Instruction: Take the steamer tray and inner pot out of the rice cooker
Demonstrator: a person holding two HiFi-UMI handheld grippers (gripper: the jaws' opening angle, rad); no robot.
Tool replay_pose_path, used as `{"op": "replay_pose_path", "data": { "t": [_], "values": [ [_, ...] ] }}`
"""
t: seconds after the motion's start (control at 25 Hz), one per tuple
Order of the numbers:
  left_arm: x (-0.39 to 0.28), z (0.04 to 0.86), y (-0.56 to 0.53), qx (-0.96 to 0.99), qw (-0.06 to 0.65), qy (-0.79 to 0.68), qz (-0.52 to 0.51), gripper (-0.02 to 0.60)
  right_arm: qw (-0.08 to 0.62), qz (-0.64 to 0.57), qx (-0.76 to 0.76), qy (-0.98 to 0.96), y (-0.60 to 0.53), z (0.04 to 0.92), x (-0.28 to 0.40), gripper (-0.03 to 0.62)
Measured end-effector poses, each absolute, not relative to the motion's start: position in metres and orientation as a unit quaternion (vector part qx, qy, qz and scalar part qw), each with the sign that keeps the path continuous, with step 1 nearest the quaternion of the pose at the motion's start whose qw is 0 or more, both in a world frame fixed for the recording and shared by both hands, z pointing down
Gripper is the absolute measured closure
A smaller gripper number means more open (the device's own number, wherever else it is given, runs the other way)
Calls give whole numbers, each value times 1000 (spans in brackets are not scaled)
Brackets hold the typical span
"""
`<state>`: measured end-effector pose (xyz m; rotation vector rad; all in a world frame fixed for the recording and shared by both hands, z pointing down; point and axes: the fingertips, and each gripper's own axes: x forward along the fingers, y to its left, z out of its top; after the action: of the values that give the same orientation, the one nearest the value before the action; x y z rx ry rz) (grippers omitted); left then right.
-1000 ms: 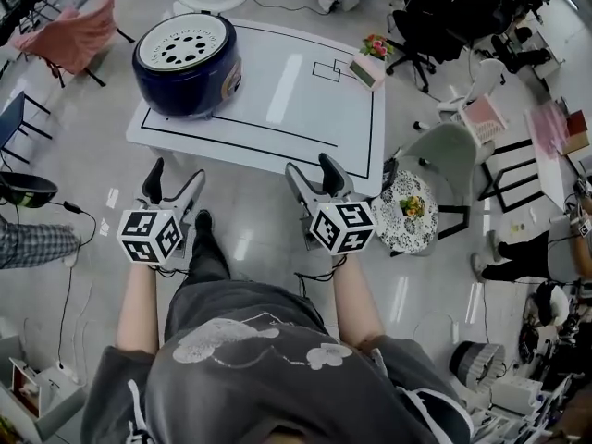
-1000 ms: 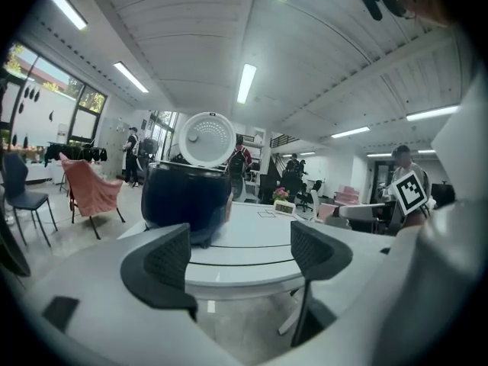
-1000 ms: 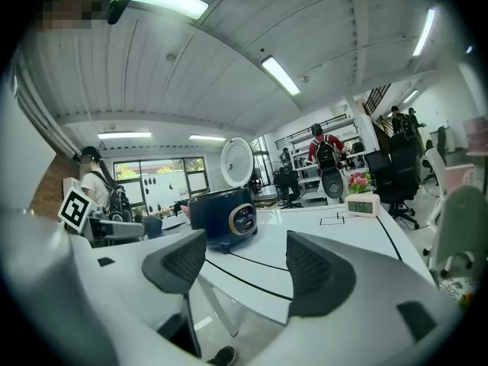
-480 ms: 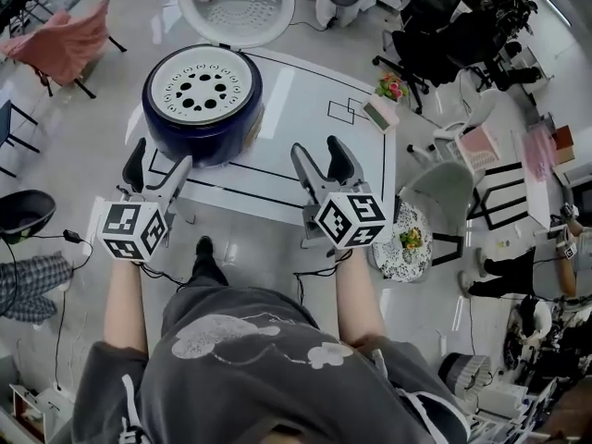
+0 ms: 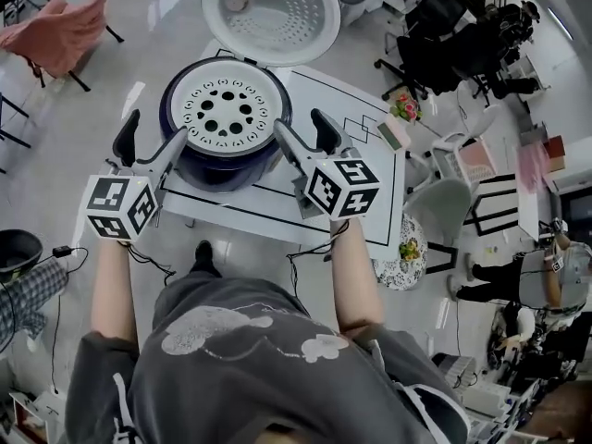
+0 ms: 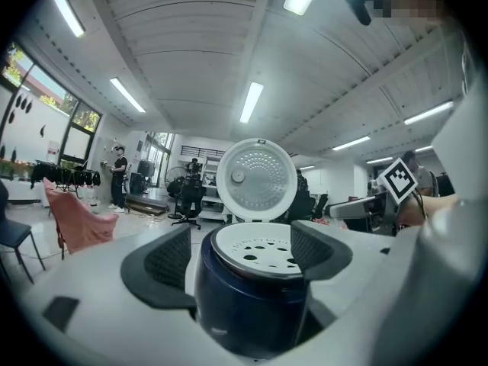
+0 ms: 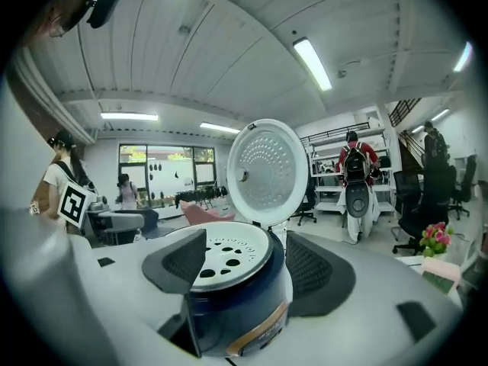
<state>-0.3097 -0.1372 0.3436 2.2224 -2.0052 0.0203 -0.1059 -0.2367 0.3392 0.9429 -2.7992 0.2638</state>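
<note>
At the left, the left gripper [image 5: 153,137] is held with its jaws spread wide and nothing pinched between them, just beside the left flank of the dark blue rice cooker [image 5: 215,172]. The cooker is set at the near left part of the white bench [image 5: 368,188], inside a black outline. The white steamer tray [image 5: 228,110], pierced with round holes, is seated in the top of the cooker, and the inner pot is hidden beneath it. The lid [image 5: 271,14] is swung open behind. At the right, the right gripper [image 5: 303,126] is likewise spread and empty, close to the cooker's right rim.
</note>
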Motion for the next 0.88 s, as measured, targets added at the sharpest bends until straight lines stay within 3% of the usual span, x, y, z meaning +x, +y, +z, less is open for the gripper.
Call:
{"op": "replay_pose_path", "data": {
  "t": [0.32, 0.88],
  "values": [
    [-345, 342, -176, 753, 61, -655, 14, 179, 201, 63, 323, -923, -272, 363, -150, 277],
    [-373, 350, -227, 772, 64, -632, 9, 179, 424, -16, 309, -851, -308, 425, -170, 315]
  ]
}}
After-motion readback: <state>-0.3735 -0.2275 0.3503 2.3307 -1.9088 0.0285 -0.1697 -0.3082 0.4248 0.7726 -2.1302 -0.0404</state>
